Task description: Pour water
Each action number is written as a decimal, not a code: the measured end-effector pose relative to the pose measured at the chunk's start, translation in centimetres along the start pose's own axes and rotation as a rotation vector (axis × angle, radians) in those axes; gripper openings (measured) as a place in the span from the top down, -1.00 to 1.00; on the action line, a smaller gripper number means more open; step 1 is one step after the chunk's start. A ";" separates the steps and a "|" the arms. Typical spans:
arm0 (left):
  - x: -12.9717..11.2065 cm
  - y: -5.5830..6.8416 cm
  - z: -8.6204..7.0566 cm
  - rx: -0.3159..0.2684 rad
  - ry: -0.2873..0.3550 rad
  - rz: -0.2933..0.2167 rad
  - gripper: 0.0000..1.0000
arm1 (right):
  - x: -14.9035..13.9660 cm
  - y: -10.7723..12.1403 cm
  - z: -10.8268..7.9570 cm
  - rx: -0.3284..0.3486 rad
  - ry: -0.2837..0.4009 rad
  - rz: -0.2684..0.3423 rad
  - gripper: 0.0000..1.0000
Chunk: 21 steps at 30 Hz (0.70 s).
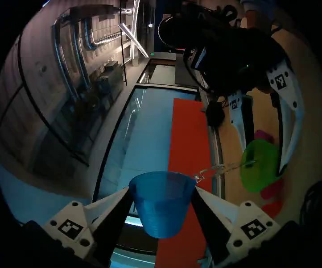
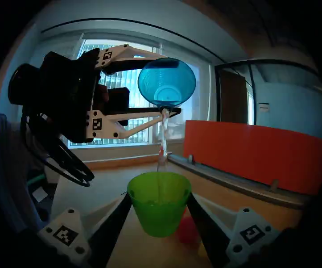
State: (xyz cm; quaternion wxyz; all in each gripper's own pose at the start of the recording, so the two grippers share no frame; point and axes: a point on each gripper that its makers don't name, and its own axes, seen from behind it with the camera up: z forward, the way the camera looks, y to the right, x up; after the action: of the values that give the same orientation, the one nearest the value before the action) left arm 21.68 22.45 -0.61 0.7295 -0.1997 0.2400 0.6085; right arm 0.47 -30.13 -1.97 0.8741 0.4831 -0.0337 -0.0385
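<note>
1. The left tongs (image 1: 161, 193) pinch the blue cup (image 1: 162, 210), with one finger pressed on each side wall at the cup's 9 and 3 o'clock in the left gripper view.
2. The right tongs (image 2: 159, 200) pinch the green cup (image 2: 159, 212) the same way. The cup is upright between the fingers, over the wooden desk (image 2: 130, 250) — whether its base touches the desk I cannot tell.
3. In the right gripper view the blue cup hangs at 12 o'clock of the green cup, apart from it. It is tipped on its side, its mouth facing the camera and its lip lowest at 6 o'clock.
4. A thin water stream (image 2: 163, 134) drops from that lip into the green cup's open mouth.
5. In the left gripper view the stream leaves the blue rim toward 2 o'clock and reaches the green cup.
6. A small red thing (image 2: 187, 230), too blurred to name, lies just beside the green cup at its 4 o'clock.
7. An orange panel (image 2: 259, 152) runs along the desk at 3 o'clock.
</note>
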 end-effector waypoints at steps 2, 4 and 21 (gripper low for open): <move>0.0 -0.2 -0.1 0.004 -0.002 0.018 -0.73 | 0.0 0.1 0.0 -0.001 0.002 0.001 -0.79; -0.1 -0.3 -0.1 0.007 -0.005 0.031 -0.73 | 0.0 0.1 0.0 -0.002 0.002 0.001 -0.79; 0.8 -0.6 0.1 0.018 0.008 0.135 -0.73 | 0.3 0.2 0.0 -0.007 0.008 0.001 -0.79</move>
State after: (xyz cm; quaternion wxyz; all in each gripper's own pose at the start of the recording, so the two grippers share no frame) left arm 22.43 22.99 -1.01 0.6877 -0.1788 0.2613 0.6533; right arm 0.79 -30.05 -1.84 0.8758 0.4803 -0.0301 -0.0364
